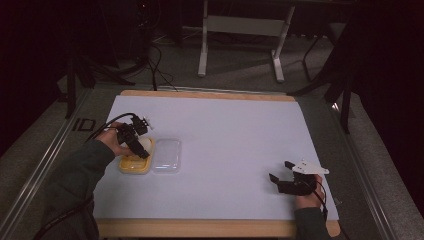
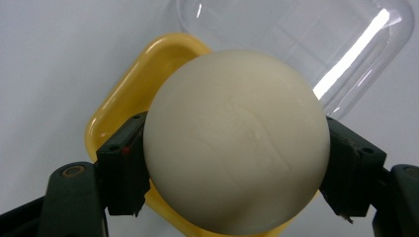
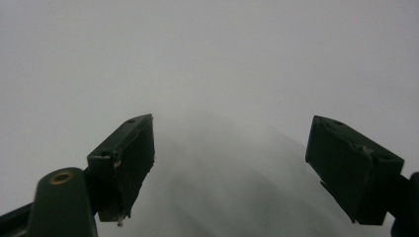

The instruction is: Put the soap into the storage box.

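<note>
Your left tongs (image 2: 232,163) clamp cream ball (image 2: 237,143) right over yellow tray (image 1: 134,165) near tabletop's left edge, clear lid (image 1: 166,156) beside. Right tongs (image 1: 286,181) wide, idle near front-right corner.

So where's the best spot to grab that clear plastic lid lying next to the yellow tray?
Probably by a rim. The clear lid lies flat on the white table, right beside the yellow tray, so that side is blocked. The open right gripper could come from the lid's free right edge, low, one jaw slipping under the lip. The left gripper is busy holding the white ball.
</note>
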